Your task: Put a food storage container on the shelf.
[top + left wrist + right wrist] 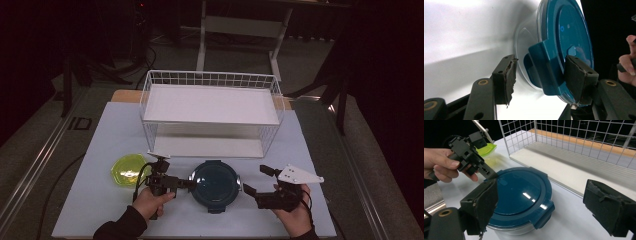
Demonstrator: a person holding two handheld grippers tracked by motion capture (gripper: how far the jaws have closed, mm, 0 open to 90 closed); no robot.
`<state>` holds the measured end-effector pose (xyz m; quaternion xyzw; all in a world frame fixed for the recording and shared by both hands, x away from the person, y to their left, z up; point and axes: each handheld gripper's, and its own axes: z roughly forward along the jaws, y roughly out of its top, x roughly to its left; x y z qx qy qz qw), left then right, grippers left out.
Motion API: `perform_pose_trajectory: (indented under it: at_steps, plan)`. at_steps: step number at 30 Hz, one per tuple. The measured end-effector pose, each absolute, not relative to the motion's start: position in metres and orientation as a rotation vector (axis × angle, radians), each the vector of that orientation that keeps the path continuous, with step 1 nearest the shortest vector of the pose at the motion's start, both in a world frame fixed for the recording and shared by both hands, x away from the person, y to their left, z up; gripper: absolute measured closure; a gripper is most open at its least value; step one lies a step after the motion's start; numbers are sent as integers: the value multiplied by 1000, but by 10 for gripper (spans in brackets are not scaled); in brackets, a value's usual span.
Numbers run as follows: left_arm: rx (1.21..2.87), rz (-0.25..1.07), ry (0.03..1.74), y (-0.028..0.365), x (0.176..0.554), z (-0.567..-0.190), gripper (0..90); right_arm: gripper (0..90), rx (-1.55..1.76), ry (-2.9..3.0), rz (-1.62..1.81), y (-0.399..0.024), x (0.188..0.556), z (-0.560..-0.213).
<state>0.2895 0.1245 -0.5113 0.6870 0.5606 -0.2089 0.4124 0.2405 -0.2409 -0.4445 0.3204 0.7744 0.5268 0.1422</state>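
Two grippers flank the blue-lidded container (215, 184): left gripper (540, 75) open astride its latch, right gripper (544, 207) open

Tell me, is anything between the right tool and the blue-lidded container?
Nothing visible. The right tool hangs open just beside the blue-lidded container, with only bare table between. The left tool already straddles a lid clip on the far side.

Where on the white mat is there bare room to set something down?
Free: the mat's left strip between its edge and the wire rack, and the right strip beyond the right claw. Crowded: the front middle, where the yellow-green dish, left claw and blue-lidded container sit close together.
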Motion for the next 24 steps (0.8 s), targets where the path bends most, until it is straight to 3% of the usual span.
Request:
perform_pose_trajectory:
  at_steps: [4, 14, 24]
  plan:
    - [1700, -581, 1419, 124, 291, -512, 486, 124, 923, 2235, 1519, -241, 240, -444]
    - [1604, -709, 1404, 130, 293, -525, 515, 129, 929, 2245, 1510, -240, 239, -446]
    - [1638, -652, 1398, 127, 291, -520, 518, 139, 976, 2266, 1503, -241, 243, -451]
